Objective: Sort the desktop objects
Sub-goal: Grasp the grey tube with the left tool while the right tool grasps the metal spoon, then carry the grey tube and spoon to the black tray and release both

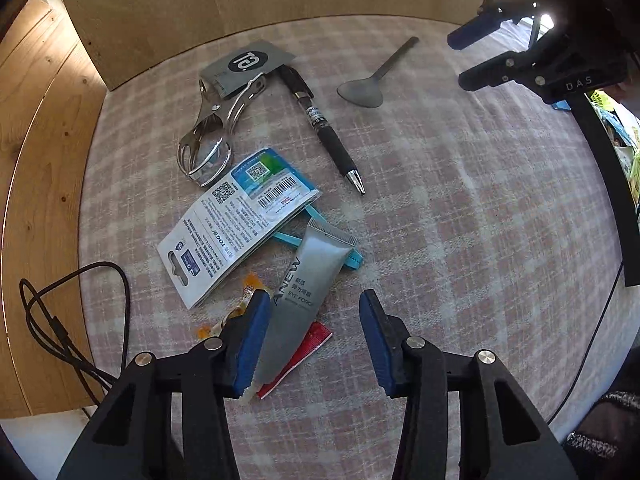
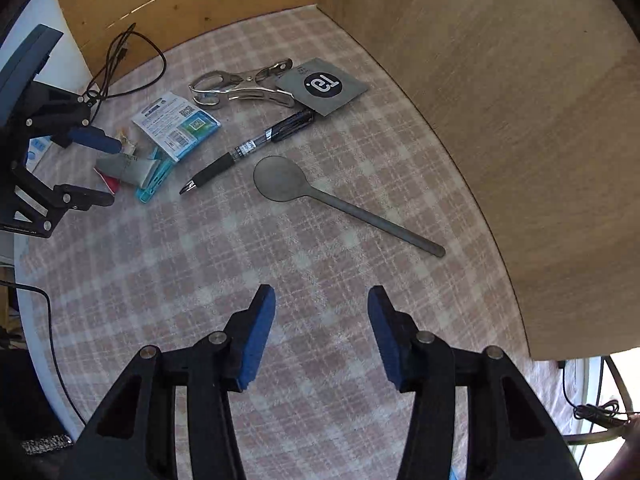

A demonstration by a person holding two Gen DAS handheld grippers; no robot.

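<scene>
Hovering over the checked tablecloth, the left gripper stands half open, gripping nothing: the silver tube lies on the cloth between its blue pads, its lower end just beside the left pad, clear of the right one. Under the tube sit one red sachet and one turquoise strip; beside it lie one orange wrapper and one white printed packet. Farther up are one metal clip, one grey card, one black pen and one grey spoon. The right gripper is also half open and empty over bare cloth, the spoon's handle lying just beyond its fingertips.
</scene>
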